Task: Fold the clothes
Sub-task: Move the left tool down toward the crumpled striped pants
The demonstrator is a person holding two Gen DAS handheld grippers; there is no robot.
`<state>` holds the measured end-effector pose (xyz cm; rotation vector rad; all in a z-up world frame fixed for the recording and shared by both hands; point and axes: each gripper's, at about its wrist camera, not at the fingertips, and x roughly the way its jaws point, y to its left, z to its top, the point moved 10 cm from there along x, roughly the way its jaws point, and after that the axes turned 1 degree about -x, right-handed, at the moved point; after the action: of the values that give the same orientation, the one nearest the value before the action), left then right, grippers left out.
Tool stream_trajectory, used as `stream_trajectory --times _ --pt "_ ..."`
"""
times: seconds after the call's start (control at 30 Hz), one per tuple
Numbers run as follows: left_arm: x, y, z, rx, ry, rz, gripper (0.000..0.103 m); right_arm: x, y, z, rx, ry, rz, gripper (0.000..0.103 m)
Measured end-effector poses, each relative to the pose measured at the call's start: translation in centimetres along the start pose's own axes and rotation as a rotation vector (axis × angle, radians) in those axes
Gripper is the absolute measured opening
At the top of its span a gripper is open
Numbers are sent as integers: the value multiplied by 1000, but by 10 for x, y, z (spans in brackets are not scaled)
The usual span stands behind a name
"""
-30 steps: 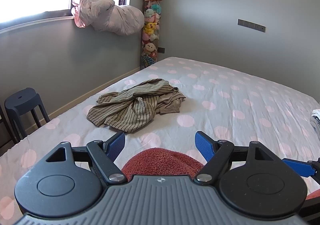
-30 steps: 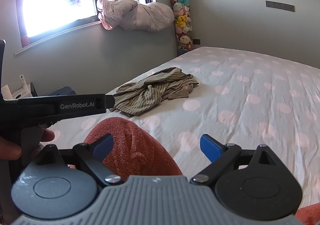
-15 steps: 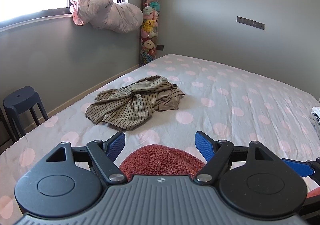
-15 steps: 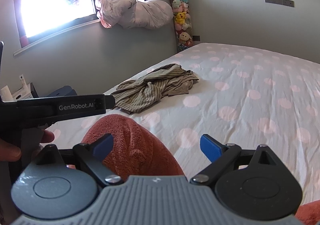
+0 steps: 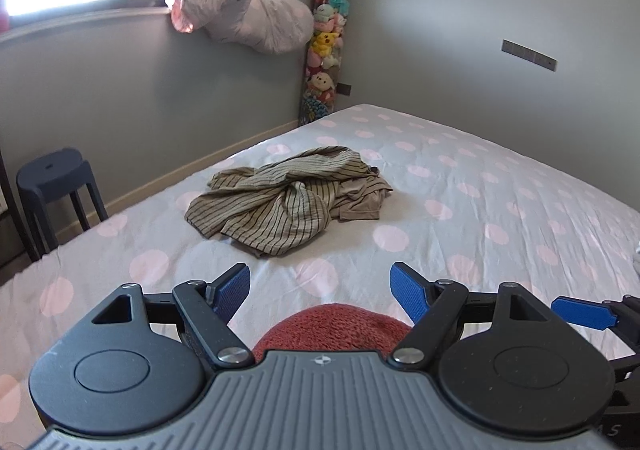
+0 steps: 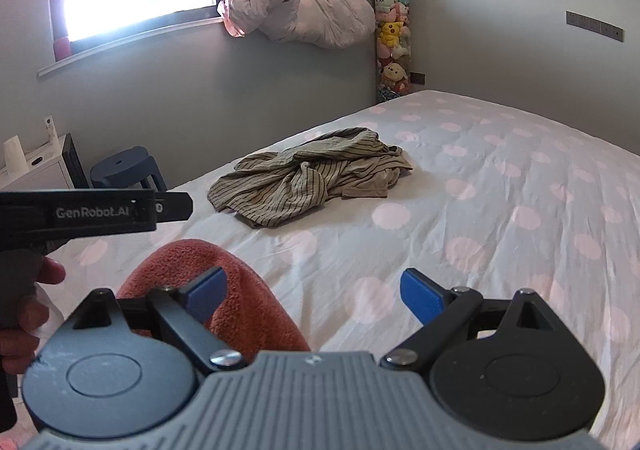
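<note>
On the far left of the left wrist view, a dark stool [image 5: 54, 180] stands on the floor beside the bed [image 5: 500, 210], below the window sill where a pale bundled quilt [image 5: 248, 20] hangs. Further right, a striped shirt [image 5: 288, 202] lies crumpled on the dotted sheet, well ahead of both tools and touched by neither. Beyond it, in the corner, a tall clear tube of plush toys [image 5: 326, 46] rises with a panda on top.

Nearer the camera, the left gripper [image 5: 320, 286] hovers over the near edge of the bed with its blue fingers spread wide, holding nothing. A red fuzzy garment [image 5: 334, 324] bulges just below and between them. At the right edge, one blue fingertip of the other tool shows.

From the right wrist view, a white cabinet [image 6: 36, 168] sits at far left, and a hand [image 6: 24, 314] grips the handle of the left tool. The red garment [image 6: 224, 290] lies behind the left finger of the right gripper [image 6: 316, 290], whose jaws also stand wide apart and empty. The shirt [image 6: 308, 178] lies ahead, slightly left of centre.
</note>
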<state>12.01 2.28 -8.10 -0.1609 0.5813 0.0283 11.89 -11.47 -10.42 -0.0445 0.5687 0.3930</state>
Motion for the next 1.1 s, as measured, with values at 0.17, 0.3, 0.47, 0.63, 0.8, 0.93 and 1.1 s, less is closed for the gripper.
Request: stream_trajectory --times 0.17,0.3,0.47,0.63,0.8,0.93,1.1 --pt "20 28 8 -50 33 32 76 29 -6 14 -28 7 15 95" --pt "40 48 15 -78 71 47 76 52 -17 24 -33 7 -5 94" --pt "80 70 30 -67 99 56 76 76 -38 28 -14 10 -41 95" --pt "139 83 36 -88 156 -4 76 91 -64 10 33 51 -83 95" --pt "202 97 31 -57 218 43 76 104 -92 -14 121 106 -121 95" --pt "246 110 28 -82 255 78 70 115 -110 -31 168 157 -148 95" --pt "292 126 35 -28 259 164 65 127 -126 -37 205 187 -160 95"
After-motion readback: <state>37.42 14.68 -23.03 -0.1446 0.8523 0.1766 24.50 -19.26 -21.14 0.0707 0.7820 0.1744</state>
